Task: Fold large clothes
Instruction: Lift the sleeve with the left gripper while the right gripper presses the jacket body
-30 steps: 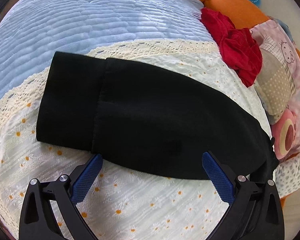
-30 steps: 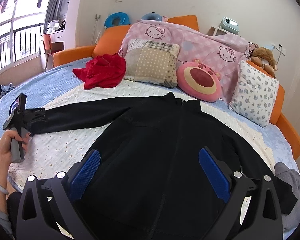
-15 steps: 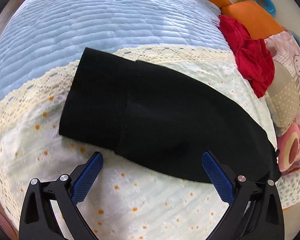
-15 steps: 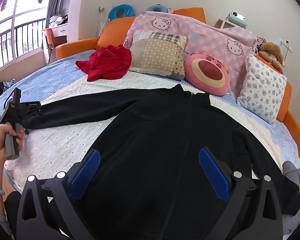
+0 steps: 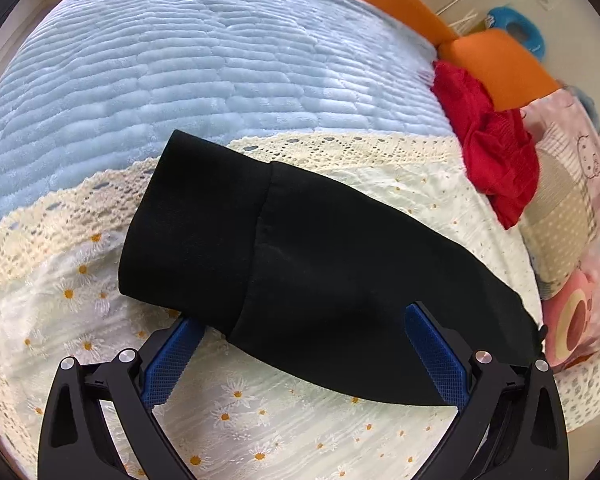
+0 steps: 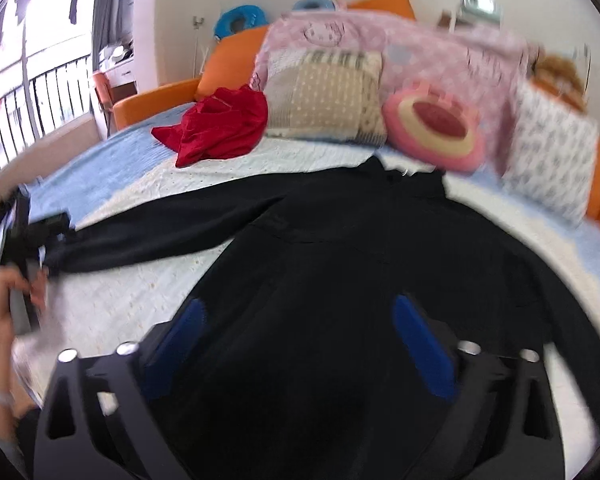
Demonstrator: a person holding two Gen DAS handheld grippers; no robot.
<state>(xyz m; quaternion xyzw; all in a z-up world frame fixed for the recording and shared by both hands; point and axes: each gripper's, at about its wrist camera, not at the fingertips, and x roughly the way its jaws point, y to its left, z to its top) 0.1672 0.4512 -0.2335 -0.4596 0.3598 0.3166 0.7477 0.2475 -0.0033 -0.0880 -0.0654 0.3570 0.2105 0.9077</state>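
Observation:
A black zip jacket [image 6: 340, 280] lies spread flat, front up, on a daisy-print sheet [image 5: 260, 420]. Its left sleeve [image 5: 292, 264] stretches out with the cuff [image 5: 192, 232] near the lace edge. My left gripper [image 5: 300, 332] is open, its blue pads on either side of the sleeve just behind the cuff. It also shows far left in the right wrist view [image 6: 28, 232], held in a hand. My right gripper [image 6: 300, 332] is open and empty, low over the jacket's body. That view is blurred.
A blue quilted blanket [image 5: 180, 60] covers the bed beyond the sheet. A crumpled red garment [image 6: 220, 124] lies at the back left. Pillows and a pink round cushion [image 6: 436, 128] line the orange headboard [image 5: 496, 64].
My left gripper has moved closer to the sleeve, which now lies between its pads. My right gripper has dropped lower and nearer over the jacket's body and is moving fast.

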